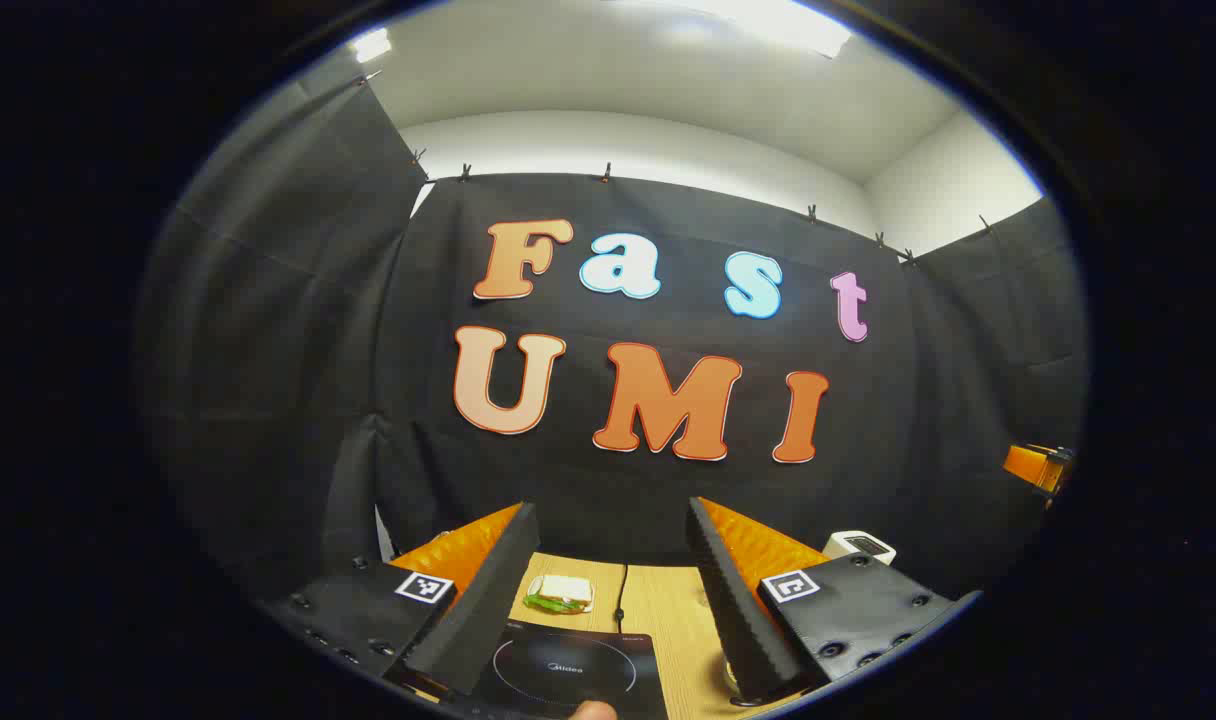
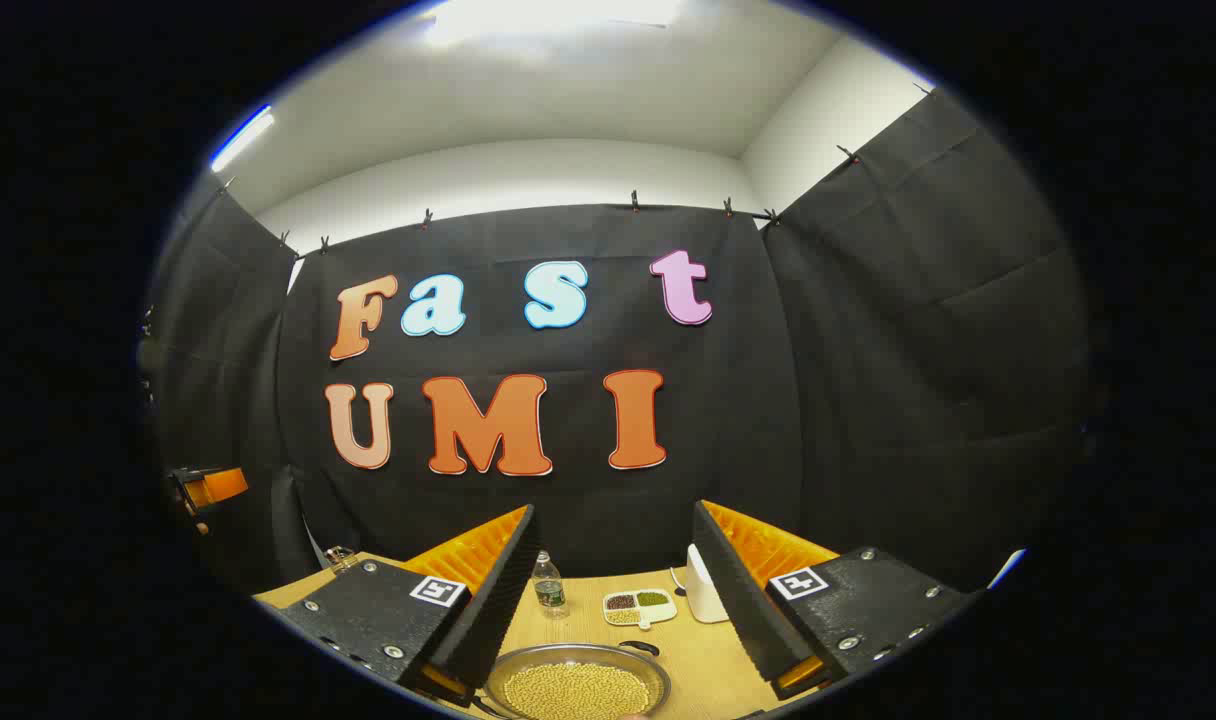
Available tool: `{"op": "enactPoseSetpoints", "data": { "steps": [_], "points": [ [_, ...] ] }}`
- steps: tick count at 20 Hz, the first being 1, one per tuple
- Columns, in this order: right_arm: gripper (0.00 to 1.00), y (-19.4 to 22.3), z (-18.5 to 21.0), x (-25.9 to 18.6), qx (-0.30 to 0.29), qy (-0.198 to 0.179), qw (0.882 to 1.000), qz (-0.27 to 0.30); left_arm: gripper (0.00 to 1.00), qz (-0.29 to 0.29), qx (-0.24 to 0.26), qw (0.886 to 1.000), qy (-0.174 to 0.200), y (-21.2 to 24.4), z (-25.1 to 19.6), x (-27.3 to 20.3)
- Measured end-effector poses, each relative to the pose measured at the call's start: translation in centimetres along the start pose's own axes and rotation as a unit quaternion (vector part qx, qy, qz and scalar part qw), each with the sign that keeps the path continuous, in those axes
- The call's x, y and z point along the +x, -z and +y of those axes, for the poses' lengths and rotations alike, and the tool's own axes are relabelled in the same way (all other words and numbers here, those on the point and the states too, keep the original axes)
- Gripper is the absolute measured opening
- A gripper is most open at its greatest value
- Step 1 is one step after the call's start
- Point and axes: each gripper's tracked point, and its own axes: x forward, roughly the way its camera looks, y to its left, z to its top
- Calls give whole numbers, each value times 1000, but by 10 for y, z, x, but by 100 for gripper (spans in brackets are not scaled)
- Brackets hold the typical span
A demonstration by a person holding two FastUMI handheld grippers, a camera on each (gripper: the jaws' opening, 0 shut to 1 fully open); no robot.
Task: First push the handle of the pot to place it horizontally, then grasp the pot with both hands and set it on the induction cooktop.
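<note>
- In the left gripper view, the left gripper (image 1: 608,600) is held above a wooden table (image 1: 668,610), its jaws spread wide with nothing between them.
- Below the fingers lies the black cooktop (image 1: 568,668); its near edge is cut off at the bottom of the view.
- Beyond the cooktop sits a sandwich (image 1: 560,593), small and hard to make out; a dark cable (image 1: 623,590) runs across the table beside it.
- A white appliance (image 1: 860,546) peeks out far right, partly hidden behind the right finger.
- In the right gripper view, the right gripper (image 2: 616,600) also stands wide open and empty.
- The pot (image 2: 578,685), full of yellow beans, sits near, below the fingers; its near rim is cut off and its handle cannot be clearly told.
- Farther off stand a bottle (image 2: 549,585), a small tray (image 2: 639,605) of beans, and a white object (image 2: 706,590) partly hidden by the right finger.
</note>
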Motion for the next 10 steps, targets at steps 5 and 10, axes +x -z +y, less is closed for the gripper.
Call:
{"op": "enactPoseSetpoints", "data": {
  "steps": [5,10],
  "points": [
    [95,-1,-2,-2,3,-1,1000,0,97,0,4,1000,0,0,-2,-3],
    [95,1,-2,-2,8,-8,1000,3,96,-2,9,1000,1,-3,-5,-6]
  ]
}}
